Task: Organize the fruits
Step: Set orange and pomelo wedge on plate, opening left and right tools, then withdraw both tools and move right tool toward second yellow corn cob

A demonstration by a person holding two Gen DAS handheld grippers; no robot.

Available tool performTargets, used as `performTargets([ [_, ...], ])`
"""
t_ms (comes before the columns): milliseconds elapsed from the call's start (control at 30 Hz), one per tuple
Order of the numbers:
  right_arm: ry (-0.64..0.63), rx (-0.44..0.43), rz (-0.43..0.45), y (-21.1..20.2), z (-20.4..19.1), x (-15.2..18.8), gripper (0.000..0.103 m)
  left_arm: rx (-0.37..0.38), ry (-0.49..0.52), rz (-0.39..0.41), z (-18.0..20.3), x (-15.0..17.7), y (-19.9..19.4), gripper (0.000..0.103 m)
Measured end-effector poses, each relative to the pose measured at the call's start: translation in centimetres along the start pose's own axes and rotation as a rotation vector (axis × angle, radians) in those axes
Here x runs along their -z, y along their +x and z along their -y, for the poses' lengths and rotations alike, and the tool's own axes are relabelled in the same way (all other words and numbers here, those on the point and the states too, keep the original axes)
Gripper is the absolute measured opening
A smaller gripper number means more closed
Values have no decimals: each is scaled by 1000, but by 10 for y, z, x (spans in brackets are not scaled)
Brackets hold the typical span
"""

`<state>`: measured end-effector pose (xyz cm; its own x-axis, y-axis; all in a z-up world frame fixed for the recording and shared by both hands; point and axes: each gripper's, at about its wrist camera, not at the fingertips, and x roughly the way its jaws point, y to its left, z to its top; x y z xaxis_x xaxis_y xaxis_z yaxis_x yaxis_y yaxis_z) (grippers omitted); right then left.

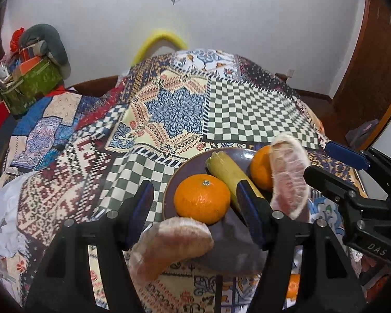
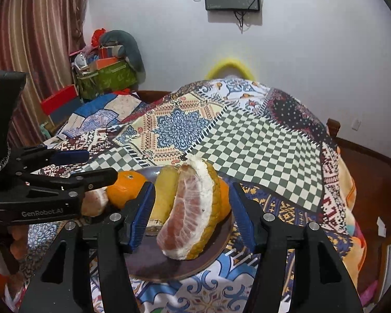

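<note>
**Nearly plated: pomelo wedges going onto the dish**

Evidently the step in hand is setting peeled pomelo pieces among the fruit already gathered on the dark round plate, which sits on a patchwork cloth-covered surface.

The right gripper stands with its fingers wide apart, and the pomelo wedge with rind stands on end between them, touching neither blue pad; it looks set down on the plate, leaning by the far orange. Pith is white and fibrous, flesh pink and membraned, rind yellow and pebbled.

The left gripper is likewise wide open, holding nothing. Below it a second, peeled pomelo segment lies curved at the plate's near rim, touching the near orange, which is glossy and dimpled. A pale yellow, ridged stick, possibly sugarcane, lies between the oranges.

Next, I judge, the near segment needs a gentle pinch across its soft middle and a nudge farther onto the plate.
</note>
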<state>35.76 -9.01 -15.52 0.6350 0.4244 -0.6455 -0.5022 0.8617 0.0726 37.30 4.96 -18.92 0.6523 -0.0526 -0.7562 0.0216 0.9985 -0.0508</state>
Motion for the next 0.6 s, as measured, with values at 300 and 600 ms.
performTargets([
  [300,-11,4,59,-49,-20,-1,56,-20,15,84,2,17,-72,66],
  [600,1,6,95,-100,-39,16,63,-8,0,135,4,48,-136,66],
])
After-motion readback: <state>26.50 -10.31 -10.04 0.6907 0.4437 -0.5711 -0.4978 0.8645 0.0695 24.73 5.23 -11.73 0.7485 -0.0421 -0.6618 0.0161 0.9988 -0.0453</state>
